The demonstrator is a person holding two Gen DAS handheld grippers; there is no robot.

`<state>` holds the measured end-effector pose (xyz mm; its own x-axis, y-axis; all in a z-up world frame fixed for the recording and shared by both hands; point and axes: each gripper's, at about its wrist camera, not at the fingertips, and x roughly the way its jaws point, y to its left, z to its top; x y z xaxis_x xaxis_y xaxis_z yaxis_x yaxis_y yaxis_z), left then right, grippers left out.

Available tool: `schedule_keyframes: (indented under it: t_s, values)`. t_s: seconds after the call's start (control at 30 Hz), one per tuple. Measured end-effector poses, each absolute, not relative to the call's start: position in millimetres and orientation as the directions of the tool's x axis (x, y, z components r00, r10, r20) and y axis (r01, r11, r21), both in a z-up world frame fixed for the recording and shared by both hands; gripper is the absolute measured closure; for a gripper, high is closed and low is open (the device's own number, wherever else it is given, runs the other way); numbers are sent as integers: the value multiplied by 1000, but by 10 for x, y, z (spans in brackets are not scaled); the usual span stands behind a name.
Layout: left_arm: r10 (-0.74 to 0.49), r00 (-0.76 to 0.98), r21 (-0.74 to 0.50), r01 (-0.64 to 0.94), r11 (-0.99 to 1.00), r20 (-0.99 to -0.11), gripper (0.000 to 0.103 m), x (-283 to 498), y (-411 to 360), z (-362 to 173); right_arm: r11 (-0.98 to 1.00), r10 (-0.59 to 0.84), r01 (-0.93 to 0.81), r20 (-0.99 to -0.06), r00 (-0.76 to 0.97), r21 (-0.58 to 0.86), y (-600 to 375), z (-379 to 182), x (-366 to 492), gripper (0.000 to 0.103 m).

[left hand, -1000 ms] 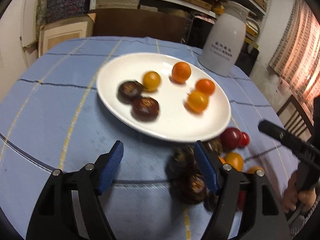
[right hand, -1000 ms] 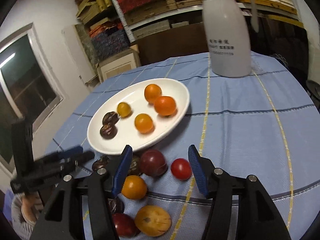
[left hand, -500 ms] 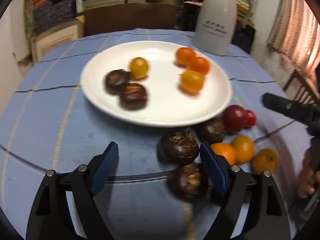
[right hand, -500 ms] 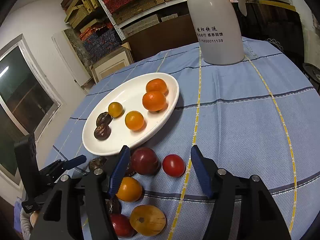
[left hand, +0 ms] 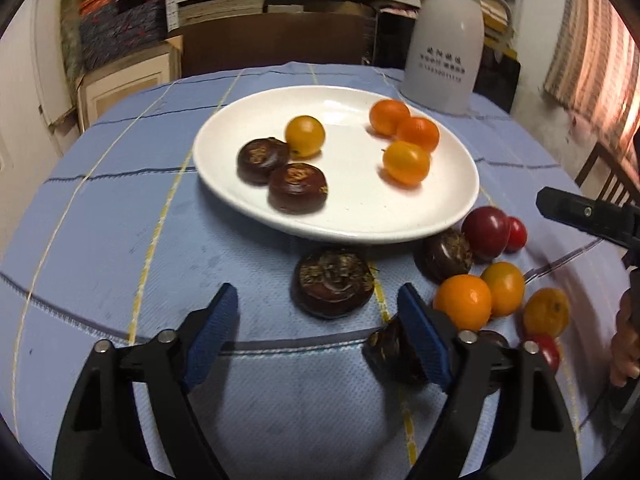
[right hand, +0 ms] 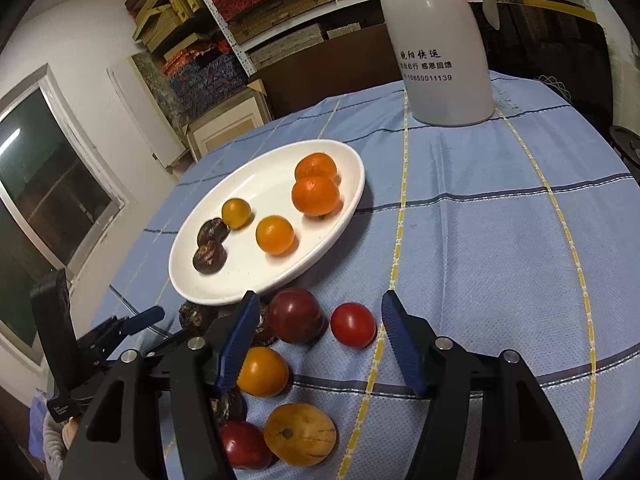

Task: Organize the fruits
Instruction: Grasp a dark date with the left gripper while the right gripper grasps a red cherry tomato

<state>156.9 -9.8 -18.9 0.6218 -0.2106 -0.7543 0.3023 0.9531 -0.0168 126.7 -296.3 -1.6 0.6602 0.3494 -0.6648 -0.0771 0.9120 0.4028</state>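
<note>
Blue checked cloth (left hand: pixel 120 240) covers the round table, and on it, just short of the white plate (left hand: pixel 452 208), lies the dark water chestnut (left hand: pixel 332 282) nearest the left gripper (left hand: pixel 320 320). That gripper hangs with its jaws spread wide and nothing between them, the chestnut just ahead of the blue pads. It looks small, light and hard-skinned, flattened like a button, so it would probably sit best pinched across its round sides; the glossy skin may slip. Two like it already lie on the plate beside yellow and orange fruits. The right gripper (right hand: pixel 316 332) is likewise spread and empty, with a dark red plum (right hand: pixel 296 314) and a small red tomato (right hand: pixel 353 324) between its pads; both look smooth and softer, bruising under a hard squeeze. More loose fruit clusters nearby. Beyond stand a white jug (right hand: pixel 440 48) and cluttered shelves (right hand: pixel 260 12).
</note>
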Motion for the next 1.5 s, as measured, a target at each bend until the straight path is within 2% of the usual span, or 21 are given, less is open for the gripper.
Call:
schedule_keyframes:
  t_s: [0.27, 0.33, 0.43, 0.63, 0.83, 1.1, 1.2, 1.27, 1.5]
  values:
    - [-211, 606, 0, 329, 944, -767, 41, 1697, -194, -263, 920, 332, -64, -682, 651, 387, -2954, -66, 1282, 39]
    - [-225, 581, -24, 333, 943, -782, 51, 1745, -180, -301, 921, 330, -62, -687, 648, 384, -2950, -75, 1289, 39]
    - [-236, 580, -40, 330, 943, -779, 57, 1762, -162, -297, 924, 326, -62, -695, 641, 376, -2938, -97, 1295, 39]
    - [-260, 573, -71, 330, 941, -777, 57, 1666, -93, -274, 936, 303, -47, -731, 612, 349, -2921, -176, 1334, 39]
    - [-266, 581, -98, 304, 948, -770, 57, 1649, -9, -234, 936, 304, -37, -748, 590, 351, -2930, -254, 1376, 56]
    - [-258, 567, -83, 315, 945, -782, 57, 1653, -55, -275, 941, 290, -34, -754, 589, 336, -2905, -309, 1410, 61]
    - [-247, 568, -69, 317, 946, -785, 57, 1650, -77, -287, 942, 290, -35, -760, 581, 333, -2878, -353, 1438, 67]
    - [-246, 568, -66, 318, 946, -785, 57, 1649, -81, -291, 949, 279, -48, -761, 586, 311, -2838, -345, 1441, 74]
    - [-269, 593, -89, 316, 945, -759, 57, 1574, -37, -223, 949, 277, -51, -750, 600, 310, -2857, -312, 1408, 75]
